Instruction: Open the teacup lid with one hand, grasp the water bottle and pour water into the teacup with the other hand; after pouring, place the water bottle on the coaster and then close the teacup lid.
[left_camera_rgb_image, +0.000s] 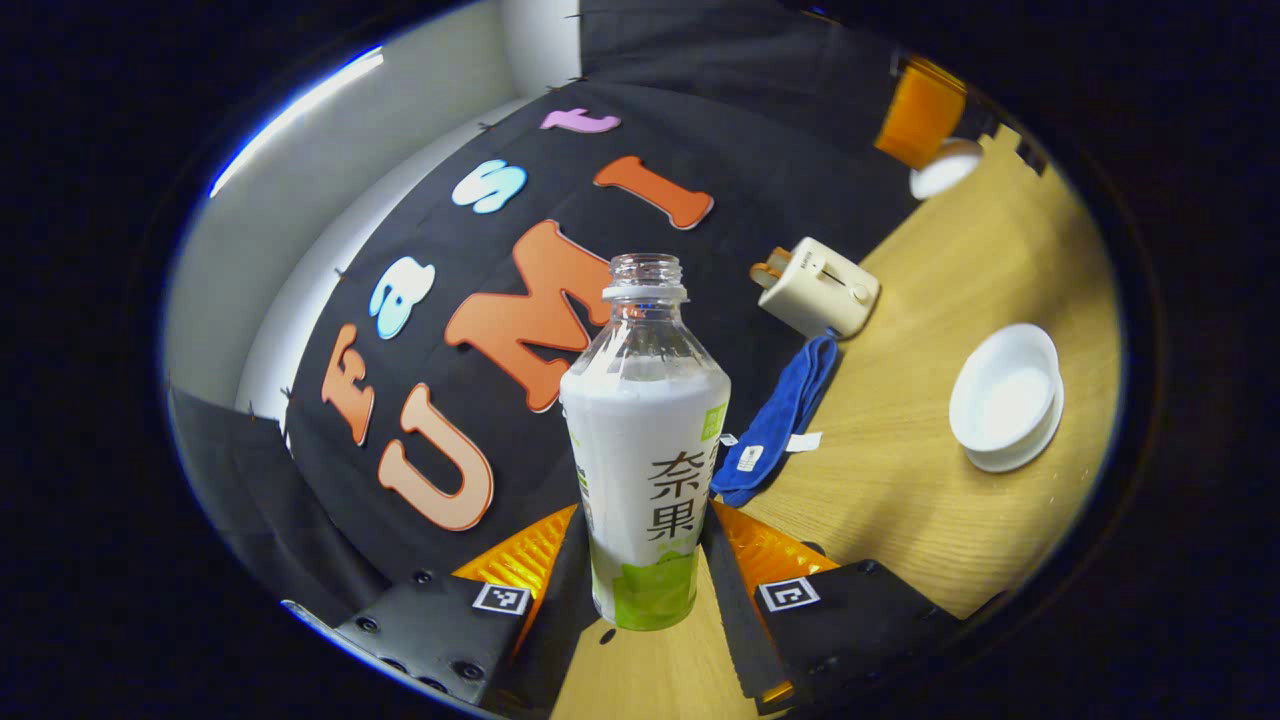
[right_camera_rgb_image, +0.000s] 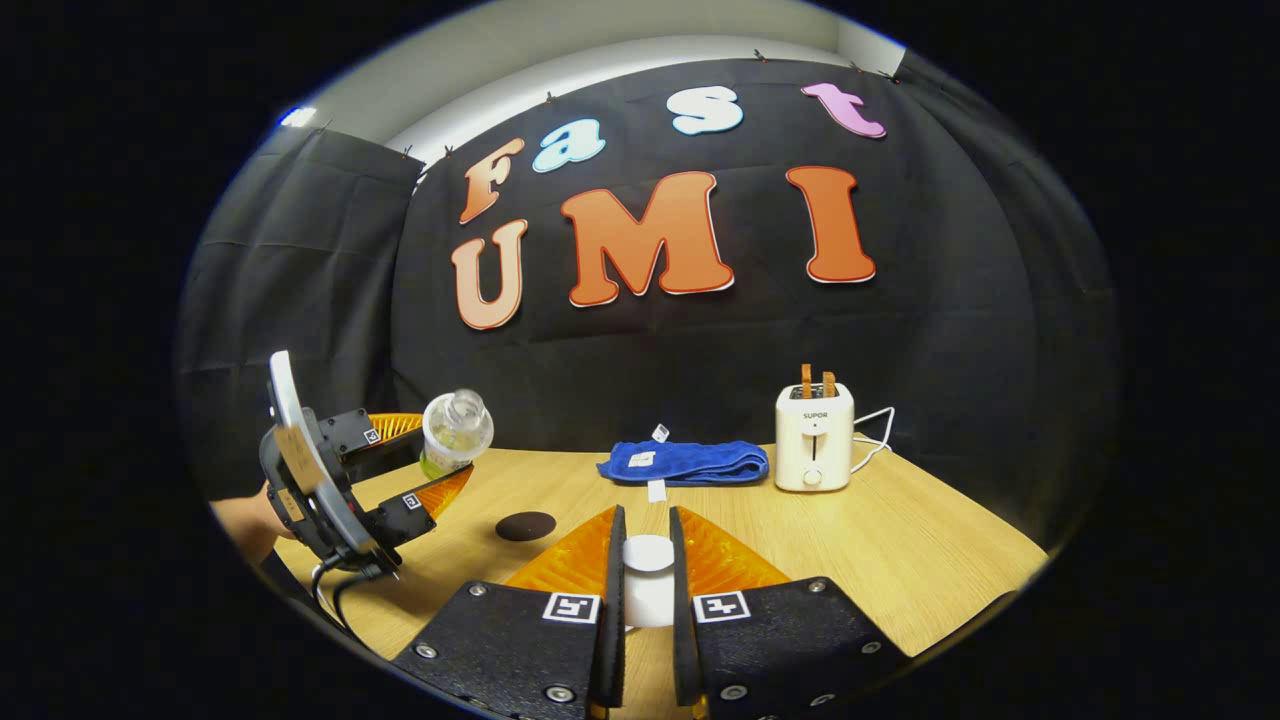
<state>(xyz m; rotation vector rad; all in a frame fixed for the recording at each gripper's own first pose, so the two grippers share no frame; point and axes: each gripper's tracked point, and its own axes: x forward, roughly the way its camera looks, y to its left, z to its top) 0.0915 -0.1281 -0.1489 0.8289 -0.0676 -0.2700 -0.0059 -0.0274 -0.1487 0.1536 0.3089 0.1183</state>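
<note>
1. Your left hand-held gripper (left_camera_rgb_image: 645, 560) has its two fingers pressed on the sides of the water bottle (left_camera_rgb_image: 645, 440). The bottle has no cap on and it is lifted up off the wooden surface (left_camera_rgb_image: 900, 480).
2. In the right gripper view, the same bottle (right_camera_rgb_image: 456, 432) leans over on its side in your left hand-held gripper (right_camera_rgb_image: 415, 470).
3. Your right hand-held gripper (right_camera_rgb_image: 647, 570) is nearly closed. Its fingers squeeze the white knob of the teacup lid (right_camera_rgb_image: 648, 575).
4. The open white teacup (left_camera_rgb_image: 1005, 390) sits on its saucer (left_camera_rgb_image: 1020, 450), to the right of the bottle.
5. The dark round coaster (right_camera_rgb_image: 526, 525) lies flat on the surface, below the tipped bottle.
6. A blue towel (right_camera_rgb_image: 685, 462) lies near the wall, and a cream toaster (right_camera_rgb_image: 814, 436) stands just beside it.
</note>
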